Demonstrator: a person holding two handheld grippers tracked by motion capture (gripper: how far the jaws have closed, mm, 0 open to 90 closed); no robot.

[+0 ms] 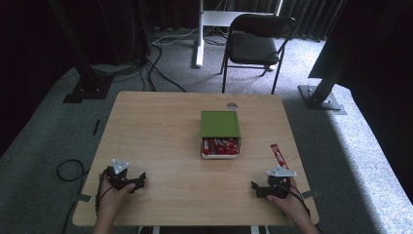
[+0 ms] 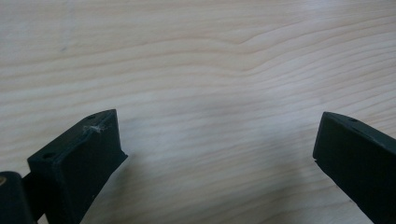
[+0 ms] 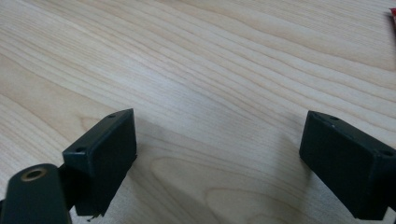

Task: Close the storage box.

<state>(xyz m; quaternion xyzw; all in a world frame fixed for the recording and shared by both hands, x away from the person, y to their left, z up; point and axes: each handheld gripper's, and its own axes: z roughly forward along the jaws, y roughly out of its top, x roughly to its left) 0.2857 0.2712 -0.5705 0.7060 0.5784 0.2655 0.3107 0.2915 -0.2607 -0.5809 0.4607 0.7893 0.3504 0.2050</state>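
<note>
Your left gripper (image 1: 142, 181): it rests on the near left part of the wooden table (image 1: 160, 141), in your hand, jaws spread wide with bare wood between them in the left gripper view (image 2: 217, 154).
Your right gripper (image 1: 255, 187): it rests on the near right part of the table, jaws likewise spread wide and holding nothing (image 3: 219, 154).
Red packet (image 1: 278, 154): it lies flat on the table just beyond your right gripper, near the right edge, apart from the jaws; its red corner shows at the top right of the right gripper view (image 3: 393, 18).
Green box (image 1: 220, 124): it sits mid-table, well apart from both grippers.
Box drawer (image 1: 220, 147): pulled out towards you, with red packets inside.
Background: a black chair (image 1: 254, 44) stands on the floor beyond the table.
</note>
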